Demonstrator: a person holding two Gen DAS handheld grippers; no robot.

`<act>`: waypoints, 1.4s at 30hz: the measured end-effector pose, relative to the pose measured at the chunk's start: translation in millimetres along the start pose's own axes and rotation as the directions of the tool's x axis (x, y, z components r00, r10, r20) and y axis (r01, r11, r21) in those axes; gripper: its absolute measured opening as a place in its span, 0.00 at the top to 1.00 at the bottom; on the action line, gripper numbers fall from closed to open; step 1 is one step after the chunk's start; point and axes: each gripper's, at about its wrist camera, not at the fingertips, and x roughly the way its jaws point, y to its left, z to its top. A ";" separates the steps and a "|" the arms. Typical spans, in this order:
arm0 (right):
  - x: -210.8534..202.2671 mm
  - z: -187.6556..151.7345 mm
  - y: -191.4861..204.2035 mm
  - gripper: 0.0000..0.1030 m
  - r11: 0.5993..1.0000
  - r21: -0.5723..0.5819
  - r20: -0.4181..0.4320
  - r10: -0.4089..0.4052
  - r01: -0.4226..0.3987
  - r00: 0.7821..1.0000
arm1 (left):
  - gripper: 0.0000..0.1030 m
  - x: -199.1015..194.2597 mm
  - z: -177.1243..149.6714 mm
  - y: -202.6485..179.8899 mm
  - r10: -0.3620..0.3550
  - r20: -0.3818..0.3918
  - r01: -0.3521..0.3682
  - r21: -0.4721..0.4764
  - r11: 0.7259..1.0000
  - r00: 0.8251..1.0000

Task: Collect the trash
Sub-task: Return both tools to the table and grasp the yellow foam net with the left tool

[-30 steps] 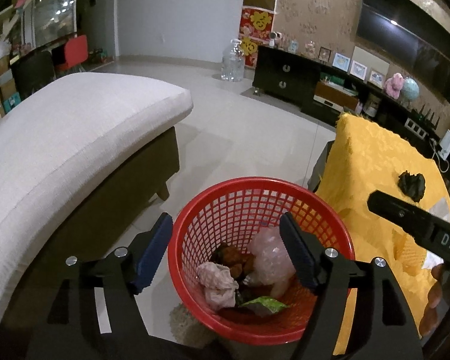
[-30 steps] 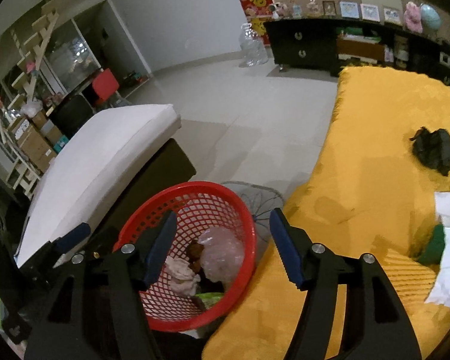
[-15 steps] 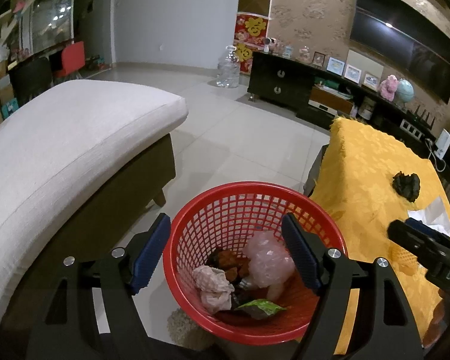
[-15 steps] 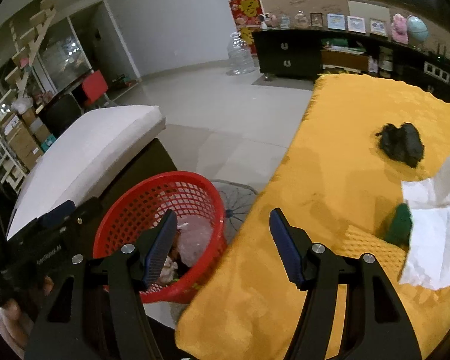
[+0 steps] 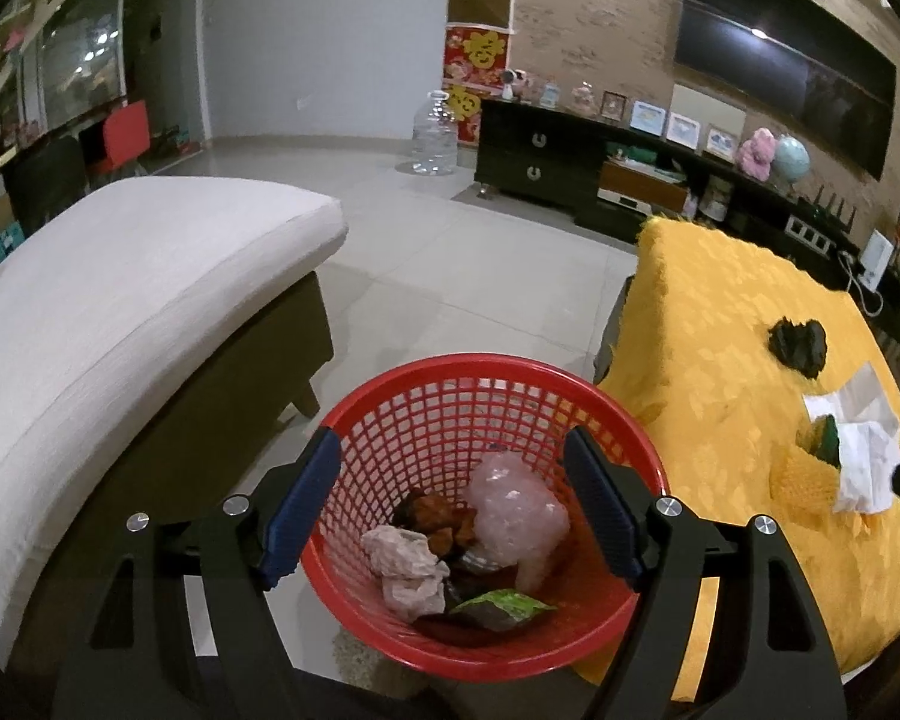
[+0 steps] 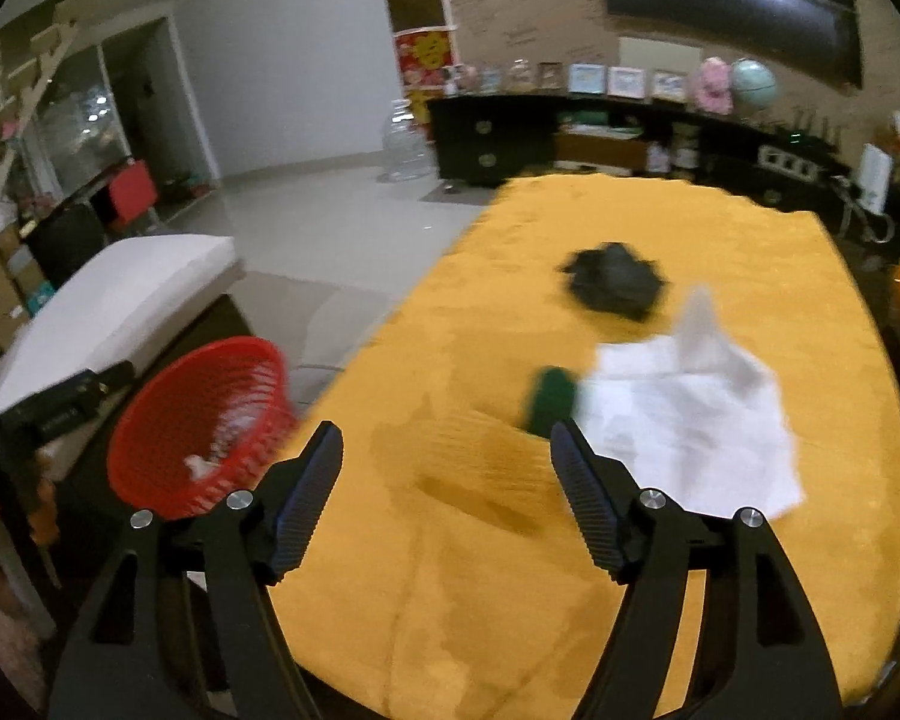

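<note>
Several scraps already lie in the red basket [image 5: 486,540], which stands on the floor against the near-left edge of the counter [image 5: 720,372]: a pale pink plastic wad [image 5: 519,507], a crumpled pinkish paper [image 5: 405,564], brown bits [image 5: 438,519] and a green wrapper [image 5: 504,603]. So part of the collecting looks done. Still left on the yellow-covered counter, in the right wrist view, are a black crumpled lump [image 6: 615,282] at about 12 o'clock, a small green piece [image 6: 549,399] nearer the middle, and a white crumpled paper [image 6: 690,420] touching it at about 3 o'clock. The right gripper [image 6: 447,480] hangs over the counter, its jaws opening with nothing between them, the green piece just ahead at about 1 o'clock. The left gripper [image 5: 450,504] hovers over the basket, jaws spread wide and holding nothing.
</note>
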 end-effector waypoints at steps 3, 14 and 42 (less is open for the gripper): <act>-10.0 -8.1 -20.4 0.31 0.999 0.008 0.008 -0.047 0.047 0.999 | 0.28 1.6 -1.5 -6.2 -0.008 -0.008 0.008 0.009 1.000 1.000; -37.7 -36.4 -82.6 0.29 0.980 0.102 0.037 -0.178 0.173 0.983 | 0.28 1.6 -8.0 -55.7 -0.042 -0.031 0.045 0.124 0.991 0.999; -36.1 -57.1 -132.1 0.28 0.951 0.251 0.011 -0.190 0.181 0.982 | 0.20 41.9 -30.2 -250.1 -0.249 -0.186 0.306 0.416 0.857 0.951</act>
